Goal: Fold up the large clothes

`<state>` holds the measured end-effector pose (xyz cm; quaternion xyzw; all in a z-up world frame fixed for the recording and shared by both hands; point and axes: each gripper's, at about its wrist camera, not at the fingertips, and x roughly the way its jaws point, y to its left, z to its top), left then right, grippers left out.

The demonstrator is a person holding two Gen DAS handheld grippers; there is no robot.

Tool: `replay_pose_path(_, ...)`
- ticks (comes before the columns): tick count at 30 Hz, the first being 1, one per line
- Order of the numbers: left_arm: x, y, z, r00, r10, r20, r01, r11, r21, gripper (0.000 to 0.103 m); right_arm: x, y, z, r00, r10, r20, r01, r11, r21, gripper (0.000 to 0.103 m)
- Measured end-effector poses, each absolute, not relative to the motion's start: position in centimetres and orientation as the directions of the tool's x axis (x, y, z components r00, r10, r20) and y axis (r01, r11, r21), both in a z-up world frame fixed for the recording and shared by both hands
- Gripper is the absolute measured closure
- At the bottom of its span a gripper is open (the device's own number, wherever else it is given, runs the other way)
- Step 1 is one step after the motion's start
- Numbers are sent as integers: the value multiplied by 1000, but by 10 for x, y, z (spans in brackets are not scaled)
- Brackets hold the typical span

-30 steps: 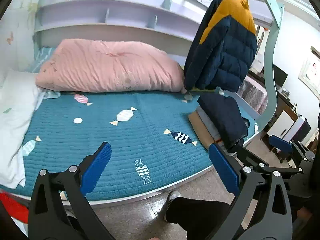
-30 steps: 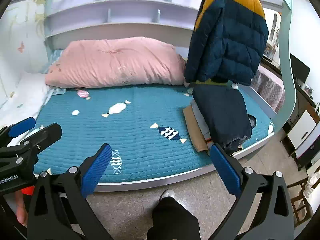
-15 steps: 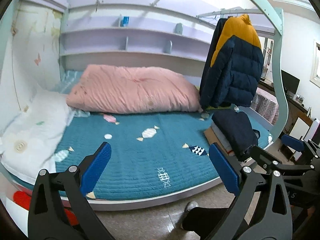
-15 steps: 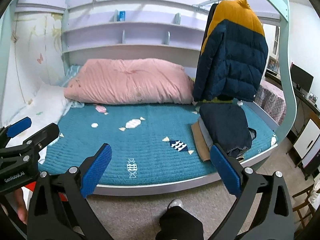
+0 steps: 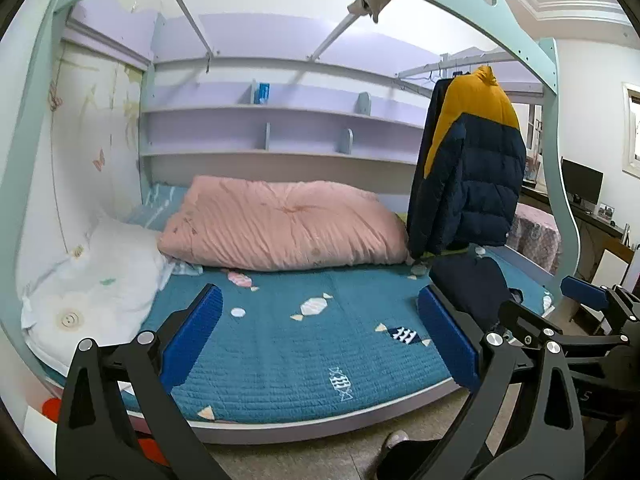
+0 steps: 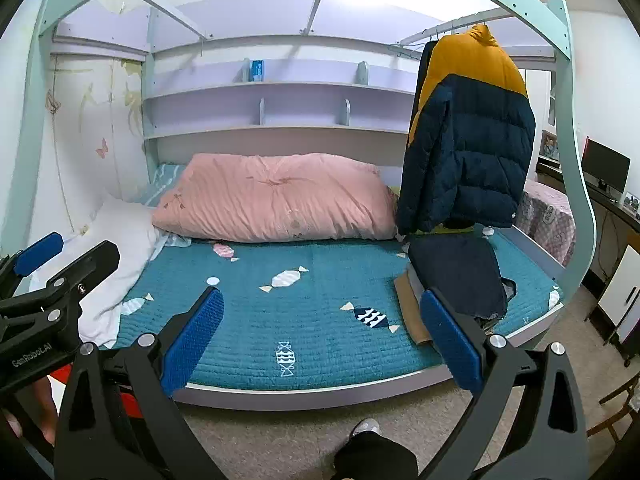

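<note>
A navy and yellow puffer jacket [image 5: 470, 176] hangs on a rail at the bed's right end; it also shows in the right wrist view [image 6: 468, 136]. Below it a stack of folded clothes with a dark navy piece on top [image 6: 460, 276] lies on the teal quilt [image 6: 304, 320]; the stack also shows in the left wrist view [image 5: 470, 284]. My left gripper [image 5: 320, 340] is open and empty, held in front of the bed over the floor. My right gripper [image 6: 322, 342] is open and empty, also in front of the bed.
A pink duvet [image 5: 280, 228] lies at the back of the bed and a white pillow [image 5: 88, 280] at the left. The light green bed frame [image 6: 576, 200] arches overhead. Shelves [image 6: 272, 108] line the back wall. A desk with a monitor [image 6: 604, 170] stands at the right.
Both grippers have pulled back from the bed and tilted up, so the bed looks farther away and the upper frame and ceiling come into view. Both stay open.
</note>
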<state>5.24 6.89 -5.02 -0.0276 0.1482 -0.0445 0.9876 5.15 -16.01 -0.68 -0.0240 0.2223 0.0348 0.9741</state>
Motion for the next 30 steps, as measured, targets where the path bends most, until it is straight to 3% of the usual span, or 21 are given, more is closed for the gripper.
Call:
replay_pose_path(9,41,60,-43,967,-56,-247,54,998,-16,5,47,-168,-6,904,68,-422,-82,997,-15,8)
replay_pose_path(30,45,45,-44,969,-61,-238,69,997,24,5,45,-180,-12,904,58,-424,-58,998,13,8)
